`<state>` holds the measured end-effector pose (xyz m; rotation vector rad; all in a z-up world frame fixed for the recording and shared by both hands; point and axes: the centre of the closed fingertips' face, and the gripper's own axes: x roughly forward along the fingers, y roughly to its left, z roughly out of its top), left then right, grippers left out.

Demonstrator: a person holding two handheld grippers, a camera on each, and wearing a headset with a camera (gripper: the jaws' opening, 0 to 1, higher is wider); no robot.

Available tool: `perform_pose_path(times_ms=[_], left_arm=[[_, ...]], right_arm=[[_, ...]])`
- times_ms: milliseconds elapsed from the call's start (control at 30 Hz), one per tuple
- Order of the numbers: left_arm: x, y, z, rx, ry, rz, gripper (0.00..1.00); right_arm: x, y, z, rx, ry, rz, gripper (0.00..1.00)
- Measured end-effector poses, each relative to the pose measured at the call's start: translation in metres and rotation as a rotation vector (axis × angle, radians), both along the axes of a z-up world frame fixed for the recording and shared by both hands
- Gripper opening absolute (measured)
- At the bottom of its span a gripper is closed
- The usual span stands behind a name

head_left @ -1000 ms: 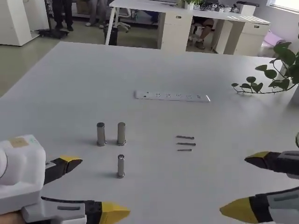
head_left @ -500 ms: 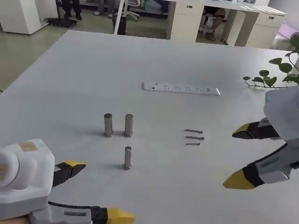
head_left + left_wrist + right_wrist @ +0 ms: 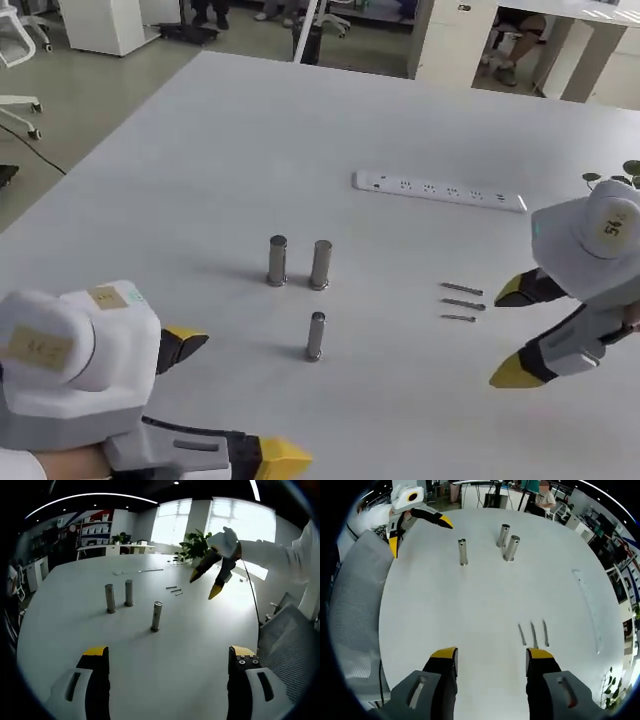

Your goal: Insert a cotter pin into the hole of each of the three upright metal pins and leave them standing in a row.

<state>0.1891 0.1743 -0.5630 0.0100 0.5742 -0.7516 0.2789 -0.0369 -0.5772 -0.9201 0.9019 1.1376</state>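
Note:
Three upright metal pins stand on the white table: two side by side (image 3: pixel 277 260) (image 3: pixel 321 264) and a thinner one (image 3: pixel 316 336) in front of them. Three cotter pins (image 3: pixel 463 303) lie in a short stack to their right. My right gripper (image 3: pixel 503 338) hangs open just right of the cotter pins, holding nothing; its own view has the cotter pins (image 3: pixel 533 633) just ahead of its open jaws (image 3: pixel 491 653). Near the table's front left, my left gripper (image 3: pixel 243 398) is open and holds nothing. From its view (image 3: pixel 168 652), the thin pin (image 3: pixel 156 616) stands ahead.
A white power strip (image 3: pixel 440 190) lies across the table behind the pins. Plant leaves (image 3: pixel 610 178) reach in at the far right edge. Desks, chairs and people stand beyond the table's far edge.
The head camera has shifted, so the whole scene sits further right. My right gripper has risen and come in close to the cotter pins. The left gripper stays near the front left.

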Motion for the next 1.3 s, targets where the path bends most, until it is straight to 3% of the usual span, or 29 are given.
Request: perform_pose_path(times_ms=[200, 400, 567, 833, 967, 1000, 1133, 1300], left_arm=[[0.000, 0.002, 0.004, 0.001, -0.007, 0.006, 0.99], [0.000, 0.004, 0.004, 0.021, -0.015, 0.021, 0.99], [0.002, 0.004, 0.006, 0.017, -0.021, 0.032, 0.99], [0.004, 0.008, 0.006, 0.016, -0.012, 0.048, 0.97], [0.003, 0.008, 0.005, 0.016, -0.010, 0.050, 0.96], [0.003, 0.007, 0.004, 0.017, -0.008, 0.049, 0.96], [0.000, 0.006, 0.002, 0.027, -0.003, 0.048, 0.95], [0.002, 0.004, 0.012, 0.005, -0.030, 0.052, 0.93]], right_arm=[[0.018, -0.003, -0.018, -0.047, 0.061, -0.024, 0.42], [0.039, 0.003, -0.023, -0.021, 0.047, -0.051, 0.31], [0.048, 0.003, -0.029, -0.039, 0.031, -0.043, 0.18], [0.049, 0.001, -0.037, -0.061, 0.046, -0.016, 0.09], [0.051, 0.004, -0.035, -0.046, 0.039, -0.012, 0.02], [0.047, 0.006, -0.035, -0.041, 0.060, -0.012, 0.00], [0.048, 0.006, -0.034, -0.049, 0.052, -0.005, 0.00], [0.049, 0.005, -0.034, -0.051, 0.043, -0.032, 0.00]])
